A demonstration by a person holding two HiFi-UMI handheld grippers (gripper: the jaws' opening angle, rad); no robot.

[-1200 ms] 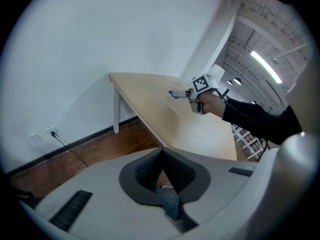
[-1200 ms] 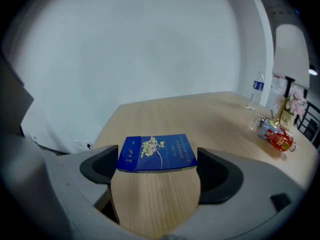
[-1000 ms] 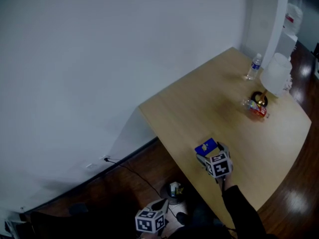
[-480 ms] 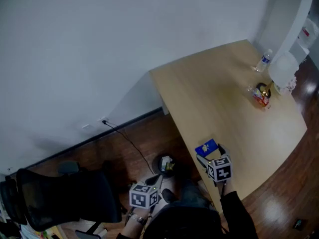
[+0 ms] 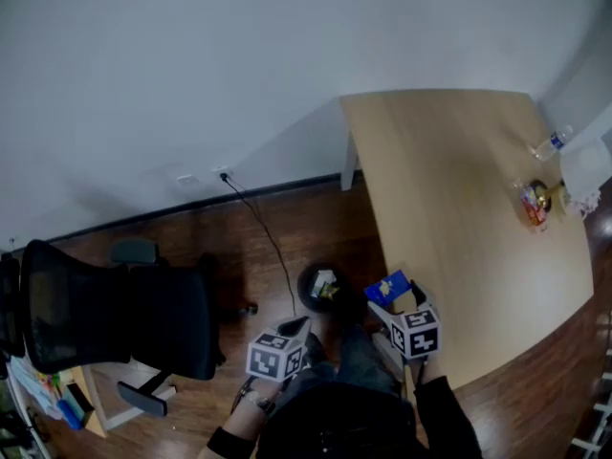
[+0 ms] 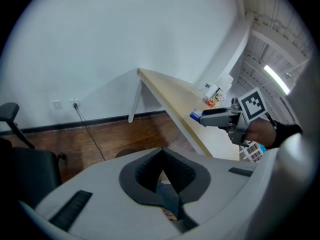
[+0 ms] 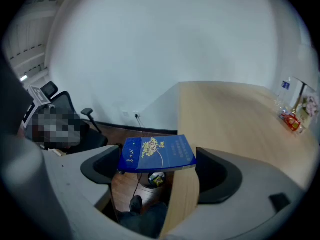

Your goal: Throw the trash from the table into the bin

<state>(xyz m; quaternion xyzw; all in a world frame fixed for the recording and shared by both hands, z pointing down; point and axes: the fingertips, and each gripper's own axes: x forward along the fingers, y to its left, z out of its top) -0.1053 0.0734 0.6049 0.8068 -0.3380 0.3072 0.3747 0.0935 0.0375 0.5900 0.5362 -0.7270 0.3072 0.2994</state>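
Observation:
My right gripper (image 5: 394, 301) is shut on a flat blue box (image 5: 388, 286) with a yellow flower print, held level at the near edge of the wooden table (image 5: 459, 189). In the right gripper view the blue box (image 7: 157, 153) lies across the jaws of my right gripper (image 7: 159, 166), with the round black bin (image 7: 154, 179) on the floor below it. The bin (image 5: 320, 286) stands just left of the table and holds some trash. My left gripper (image 5: 295, 331) hangs low by my legs. Seen from its own camera, my left gripper (image 6: 164, 184) is shut and holds nothing.
A plastic bottle (image 5: 550, 143), a red packet (image 5: 531, 204) and a white object (image 5: 583, 168) sit at the table's far right. A black office chair (image 5: 115, 318) stands to the left. A cable (image 5: 263, 237) runs from a wall socket across the wooden floor.
The view has swung left and down, bringing the bin and chair into sight. My right gripper has carried the blue box from over the table to its edge near the bin.

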